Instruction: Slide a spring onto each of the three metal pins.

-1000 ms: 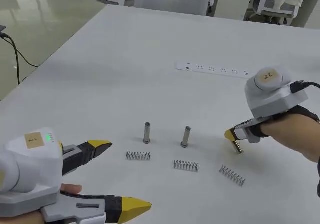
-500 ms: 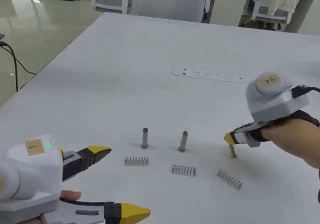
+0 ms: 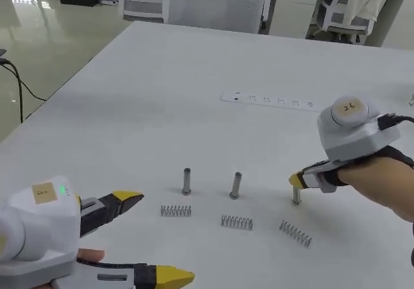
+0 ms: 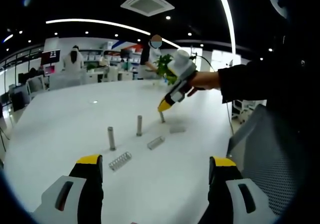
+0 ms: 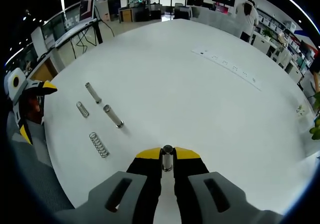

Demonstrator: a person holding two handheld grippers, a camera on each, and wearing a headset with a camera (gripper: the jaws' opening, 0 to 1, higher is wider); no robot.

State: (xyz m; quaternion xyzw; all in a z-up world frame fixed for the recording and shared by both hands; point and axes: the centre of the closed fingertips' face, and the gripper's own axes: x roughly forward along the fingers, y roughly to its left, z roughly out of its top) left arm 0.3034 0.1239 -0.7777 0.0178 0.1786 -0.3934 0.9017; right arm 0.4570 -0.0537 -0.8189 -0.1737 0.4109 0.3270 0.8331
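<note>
Left gripper (image 3: 165,237): nearest the viewer at the lower left of the head view, lying low over the table (image 3: 194,75). The jaws point towards the parts and stand wide apart. A thumb (image 3: 89,256) shows beneath its white body.

Springs: all three lie flat on the table in a row ahead of the left gripper, well apart from one another. These are the left spring (image 3: 175,211), the middle spring (image 3: 237,222) and the right spring (image 3: 295,233). None is on a pin.

Pins: the left pin (image 3: 186,181) and the middle pin (image 3: 236,185) stand upright just behind their springs, both bare.

Right gripper (image 3: 296,180): comes in from the right side, held by a hand (image 3: 372,172) in a dark sleeve, with its yellow tips angled down. The jaws are closed narrowly on the top of the right pin (image 3: 296,196), which hangs about upright just behind the right spring. Whether its foot touches the table cannot be told. The right gripper view shows the pin head clamped between the two tips.

Surface: plain white and matt. A white power strip (image 3: 272,101) lies flat further back.

Room: grey office chairs (image 3: 217,4) stand at the far edge of the table. On the left is a glossy floor (image 3: 58,30) with a dark cable (image 3: 19,75) trailing across it.
</note>
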